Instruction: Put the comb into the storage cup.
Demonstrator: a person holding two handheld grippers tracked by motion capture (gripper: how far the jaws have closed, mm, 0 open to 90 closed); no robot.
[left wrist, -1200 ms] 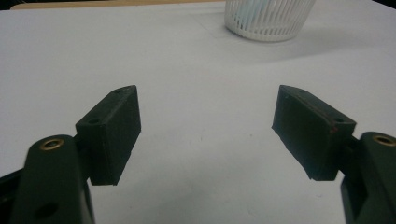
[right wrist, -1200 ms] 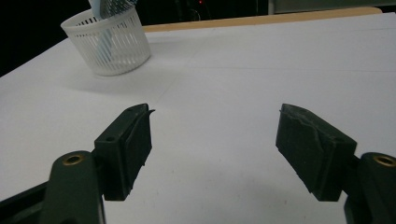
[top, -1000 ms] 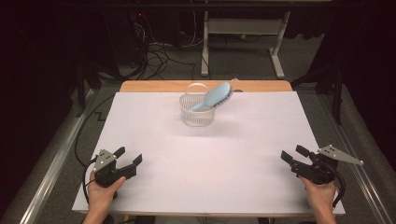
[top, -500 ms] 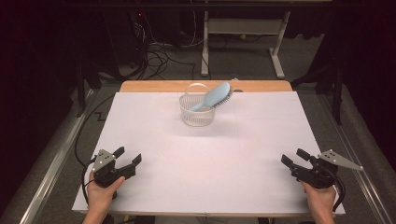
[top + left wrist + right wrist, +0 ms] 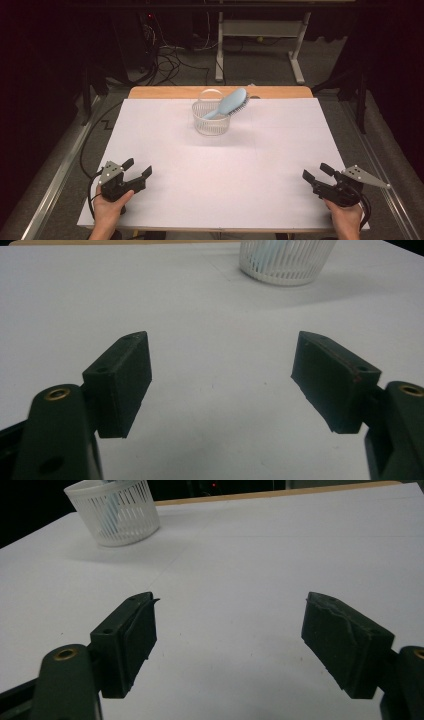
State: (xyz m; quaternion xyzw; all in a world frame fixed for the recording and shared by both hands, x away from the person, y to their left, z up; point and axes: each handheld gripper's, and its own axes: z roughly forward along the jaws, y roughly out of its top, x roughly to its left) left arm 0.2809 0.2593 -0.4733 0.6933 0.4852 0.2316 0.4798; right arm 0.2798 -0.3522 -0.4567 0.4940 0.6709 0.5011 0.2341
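Worktop (image 5: 220, 165), white sheet over wood: I log 1 white slatted basket (image 5: 211, 119) at far centre, w/ 1 light-blue hairbrush (image 5: 231, 103) standing tilted in it, handle down inside, head leaning out over the right rim; basket base also seen top of left gripper view (image 5: 285, 262) and upper left of right gripper view (image 5: 116, 512). My left gripper (image 5: 139, 168) at near-left corner, jaws wide apart, nothing between; my right gripper (image 5: 316, 172) at near-right corner, jaws likewise apart and empty; both well apart from basket, each held in a hand at near edge.
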